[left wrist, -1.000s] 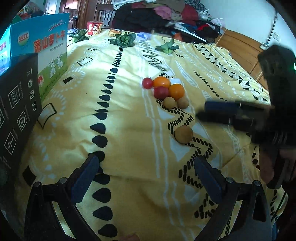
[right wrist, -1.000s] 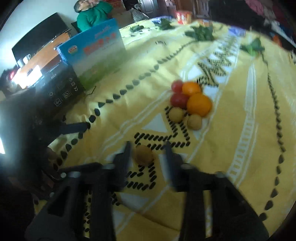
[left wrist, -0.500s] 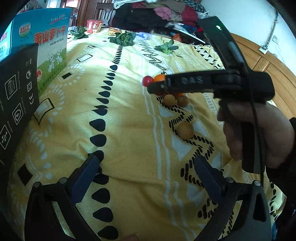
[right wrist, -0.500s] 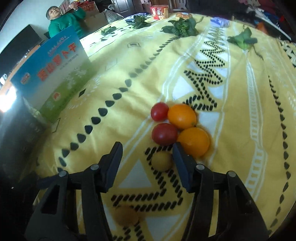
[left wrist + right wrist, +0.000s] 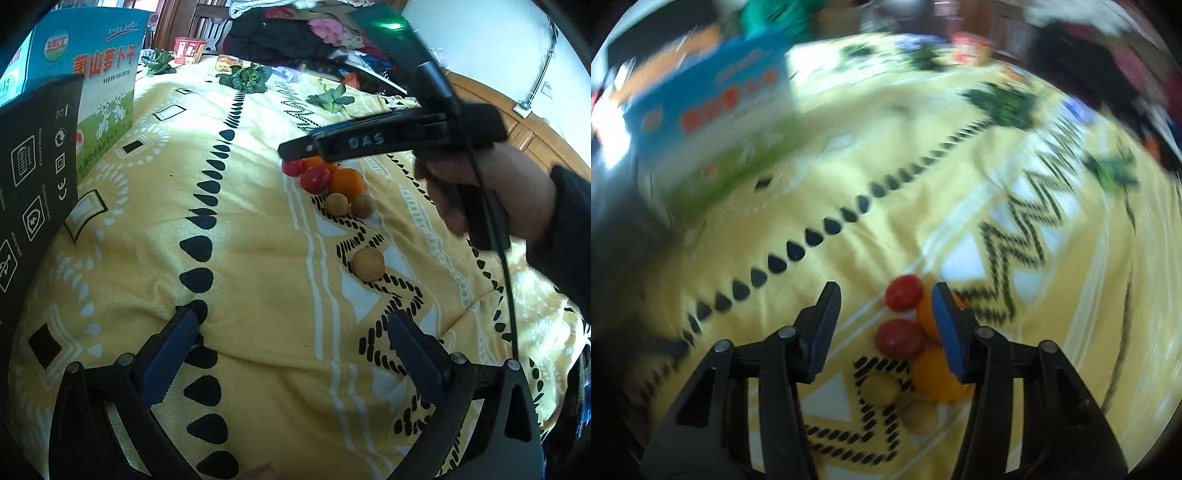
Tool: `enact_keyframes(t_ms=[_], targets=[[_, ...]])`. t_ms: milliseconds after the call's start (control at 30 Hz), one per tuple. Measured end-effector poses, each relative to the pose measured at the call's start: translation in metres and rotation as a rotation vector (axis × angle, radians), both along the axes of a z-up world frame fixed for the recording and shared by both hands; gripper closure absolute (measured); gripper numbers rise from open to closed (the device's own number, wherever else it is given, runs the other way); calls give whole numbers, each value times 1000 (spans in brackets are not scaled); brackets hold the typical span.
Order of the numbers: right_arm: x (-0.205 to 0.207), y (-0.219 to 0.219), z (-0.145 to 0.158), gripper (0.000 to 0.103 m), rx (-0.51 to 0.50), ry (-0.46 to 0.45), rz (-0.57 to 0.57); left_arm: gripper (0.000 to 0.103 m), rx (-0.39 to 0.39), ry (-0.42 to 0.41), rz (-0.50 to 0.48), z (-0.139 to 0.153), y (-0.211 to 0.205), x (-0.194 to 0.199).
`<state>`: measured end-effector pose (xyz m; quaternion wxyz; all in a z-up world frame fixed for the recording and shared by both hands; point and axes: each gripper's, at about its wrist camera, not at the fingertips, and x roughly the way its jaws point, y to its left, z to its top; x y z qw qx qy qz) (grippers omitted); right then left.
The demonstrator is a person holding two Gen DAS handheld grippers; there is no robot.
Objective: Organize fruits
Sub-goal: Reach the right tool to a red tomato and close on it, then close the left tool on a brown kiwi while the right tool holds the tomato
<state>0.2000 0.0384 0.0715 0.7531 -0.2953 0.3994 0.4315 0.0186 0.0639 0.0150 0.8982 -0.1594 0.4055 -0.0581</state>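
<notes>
A cluster of fruit lies on the yellow bedspread (image 5: 258, 236): two red tomatoes (image 5: 315, 179), two oranges (image 5: 347, 182) and two small tan fruits (image 5: 336, 204). A third tan fruit (image 5: 368, 264) lies alone, nearer me. My left gripper (image 5: 291, 347) is open and empty, low over the spread, short of the lone fruit. My right gripper (image 5: 886, 295) is open and empty over the cluster, the far tomato (image 5: 904, 292) between its fingers and an orange (image 5: 934, 374) partly behind the right finger. In the left wrist view the right gripper (image 5: 295, 152) covers the far fruits.
A blue and green box (image 5: 96, 85) and a black box (image 5: 33, 177) stand at the left edge. Leafy greens (image 5: 245, 78) and a red cup (image 5: 189, 50) lie at the far end, with piled clothes (image 5: 295, 33) behind. The right wrist view is motion-blurred.
My right gripper has moved from the lone tan fruit forward over the cluster, now reaching the far tomatoes. The left gripper has stayed put and open.
</notes>
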Motion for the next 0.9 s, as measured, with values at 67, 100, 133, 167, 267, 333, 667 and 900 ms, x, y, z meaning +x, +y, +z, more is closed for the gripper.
enact_keyframes(t_ms=[67,100,133,167,267,333,667,900], targets=[[5,8,-5,53,-85,-32,77,0,-3,0,-1,0,0,0],[11,11,-8,53,-121,-21,107,0,-5,-1,-1,1,0,0],[17,12,-12,53,-148,-9,132,0,-7,-1,-2,0,1,0],[20,15,-15,53,-176,-3,153,0,-9,-1,-1,0,1,1],[24,20,-26,53,-239,29,213,0,-19,-2,-3,0,2,1],[22,24,-32,54,-261,25,247,0,-21,-1,-3,0,2,0],[10,8,-4,73,-86,5,123,1,-7,12,7,1,0,4],[-39,-101,52,73,260,46,-234,1,-7,-9,-32,15,-14,23]])
